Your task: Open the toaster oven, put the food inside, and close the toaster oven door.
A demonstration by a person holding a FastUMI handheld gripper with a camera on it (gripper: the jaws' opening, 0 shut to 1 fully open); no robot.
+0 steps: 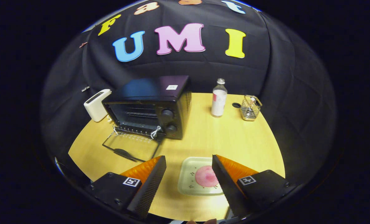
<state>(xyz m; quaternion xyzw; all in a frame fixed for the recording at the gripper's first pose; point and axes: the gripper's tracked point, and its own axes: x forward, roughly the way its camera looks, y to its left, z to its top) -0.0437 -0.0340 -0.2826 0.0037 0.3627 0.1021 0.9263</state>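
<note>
two fingers of the gripper [188, 161] reach forward over the pale yellow wooden worktop [234, 140], spread wide apart and clasping nothing. between them, closer to the right finger, sits a pale square plate [189, 177] with small dark marks along its rim, flat on the worktop. on that plate lies a round pink piece of food [205, 176]; the right finger's inner edge overlaps the food's right side in this view, and i cannot tell whether it touches it.

beyond the left finger, well ahead, stands a black boxy toaster oven [150, 105] with two round knobs one above the other on its right front panel. its glass door [132, 146] is dropped all the way open, lying nearly flat toward the gripper, its dark handle at the near edge. a bit of white cord hangs at the door's hinge corner by the lower knob. wire racks show inside the open cavity. a small white label sits on the oven's top.

just left of the oven, touching or nearly so, a white slot toaster [96, 104] stands at the worktop's far left edge.

beyond the right finger, far ahead, a clear plastic bottle [219, 99] with a white and red label stands upright. right of it lies a small dark round cap or disc [236, 105], and beside that a small wire basket [250, 108] holding something pale.
</note>
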